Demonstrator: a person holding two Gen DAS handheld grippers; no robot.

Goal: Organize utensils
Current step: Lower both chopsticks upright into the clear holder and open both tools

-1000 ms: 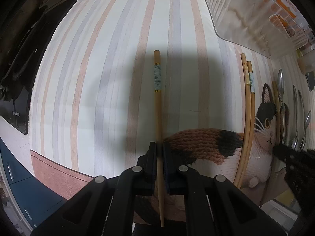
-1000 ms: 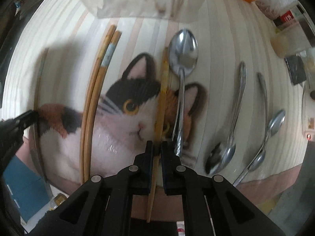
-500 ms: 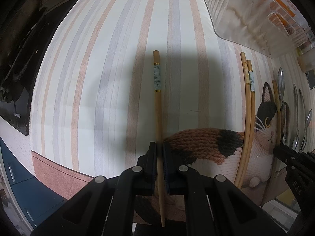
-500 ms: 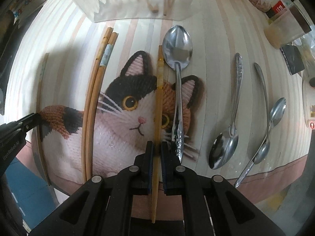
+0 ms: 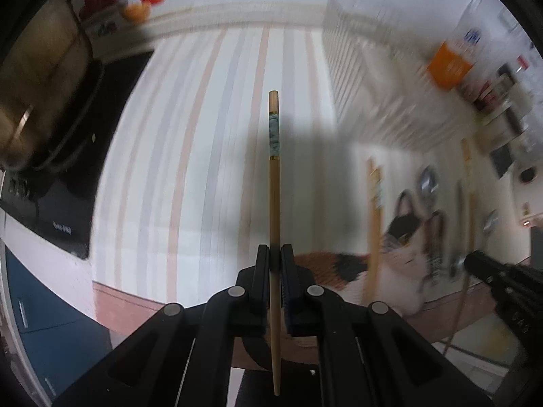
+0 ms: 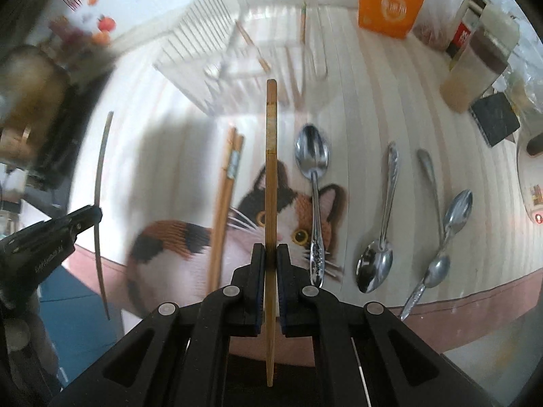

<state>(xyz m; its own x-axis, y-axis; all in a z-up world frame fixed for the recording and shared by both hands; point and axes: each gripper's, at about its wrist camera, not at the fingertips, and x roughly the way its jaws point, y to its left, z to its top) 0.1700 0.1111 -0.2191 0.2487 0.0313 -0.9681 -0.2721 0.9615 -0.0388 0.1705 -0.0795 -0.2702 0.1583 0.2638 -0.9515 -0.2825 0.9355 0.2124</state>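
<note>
My left gripper (image 5: pixel 275 254) is shut on a wooden chopstick (image 5: pixel 274 186) with a green band and holds it above the striped cloth. My right gripper (image 6: pixel 270 254) is shut on a plain wooden chopstick (image 6: pixel 270 169), lifted over the cat mat (image 6: pixel 237 237). A pair of chopsticks (image 6: pixel 225 196) lies on the mat to the left. Several steel spoons (image 6: pixel 314 186) (image 6: pixel 383 234) (image 6: pixel 448 230) lie to the right. A clear utensil organizer (image 6: pixel 258 54) stands at the back. The left gripper and its chopstick (image 6: pixel 100 203) show at the left of the right wrist view.
An orange carton (image 6: pixel 390 0) and jars (image 6: pixel 482 57) stand at the back right. A black stove with a pot (image 5: pixel 44 129) is at the left. The table's front edge (image 6: pixel 475 308) runs just below the spoons.
Both grippers have lifted their chopsticks off the table and tilted up, so the back of the counter and the organizer have come into view. The views are motion-blurred.
</note>
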